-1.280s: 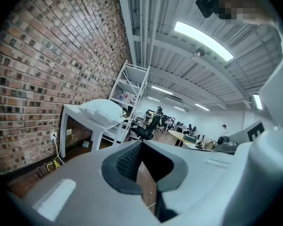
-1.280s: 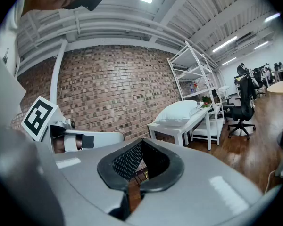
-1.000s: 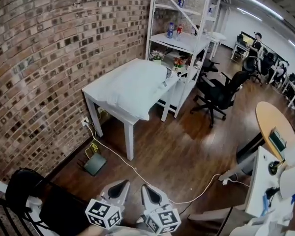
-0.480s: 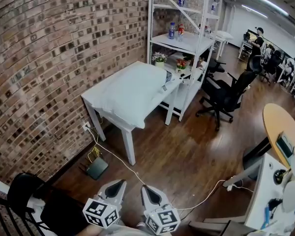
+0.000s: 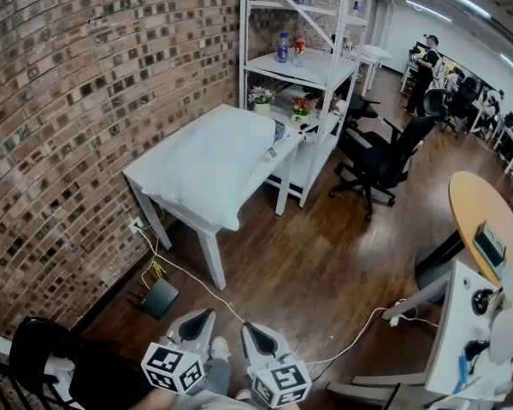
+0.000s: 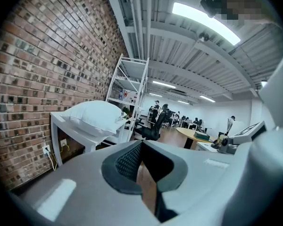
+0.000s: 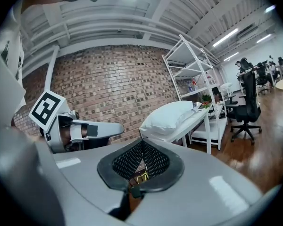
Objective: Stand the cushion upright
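A white cushion (image 5: 212, 163) lies flat on a white table (image 5: 145, 184) beside the brick wall; it also shows in the left gripper view (image 6: 93, 116) and the right gripper view (image 7: 172, 114). Both grippers hang low at the bottom of the head view, well short of the table, over the wooden floor. My left gripper (image 5: 201, 318) is shut with nothing in it. My right gripper (image 5: 250, 330) is shut and empty too. In each gripper view the jaws meet with no gap, left gripper (image 6: 141, 147) and right gripper (image 7: 142, 147).
A white shelf rack (image 5: 312, 67) with bottles and flowers stands behind the table. A black office chair (image 5: 380, 161) is to its right. A white cable (image 5: 342, 344) runs across the floor, a router (image 5: 161, 297) sits under the table, and a round wooden table (image 5: 479, 220) is at right.
The table and cushion have shifted left and slightly larger in the head view as I step closer. Both grippers stay shut and side by side.
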### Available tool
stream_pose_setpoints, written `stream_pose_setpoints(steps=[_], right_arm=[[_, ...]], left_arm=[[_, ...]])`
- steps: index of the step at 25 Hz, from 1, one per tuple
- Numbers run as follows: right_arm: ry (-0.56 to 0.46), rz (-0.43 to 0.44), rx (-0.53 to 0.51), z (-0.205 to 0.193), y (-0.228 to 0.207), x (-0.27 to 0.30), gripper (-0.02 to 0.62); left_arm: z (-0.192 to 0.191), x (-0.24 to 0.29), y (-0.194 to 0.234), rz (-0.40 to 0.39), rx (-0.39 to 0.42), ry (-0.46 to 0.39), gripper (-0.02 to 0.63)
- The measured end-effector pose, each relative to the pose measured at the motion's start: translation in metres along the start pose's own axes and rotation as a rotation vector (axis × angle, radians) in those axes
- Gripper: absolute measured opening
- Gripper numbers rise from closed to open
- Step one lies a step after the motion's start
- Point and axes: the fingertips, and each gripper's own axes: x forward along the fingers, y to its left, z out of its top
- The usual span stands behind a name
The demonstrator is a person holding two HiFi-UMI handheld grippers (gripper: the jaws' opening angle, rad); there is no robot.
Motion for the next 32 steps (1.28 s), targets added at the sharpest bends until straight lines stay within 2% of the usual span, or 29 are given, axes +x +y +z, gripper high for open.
stream_pose_setpoints(steps=[5, 18, 32], right_arm=[[0.018, -0.016, -0.016, 0.014, -0.016, 0.040, 0.000], [0.060, -0.022, -0.040, 0.061, -0.040, 0.168, 0.000], [0.061, -0.027, -0.075, 0.087, -0.052, 0.243, 0.000]], left_arm=[[0.011, 0.039, 0.023, -0.023, -0.030, -0.005, 0.000], [0.068, 0.119, 0.122, -0.044, -0.087, -0.027, 0.000], [0.098, 0.166, 0.169, -0.091, -0.104, -0.050, 0.000]])
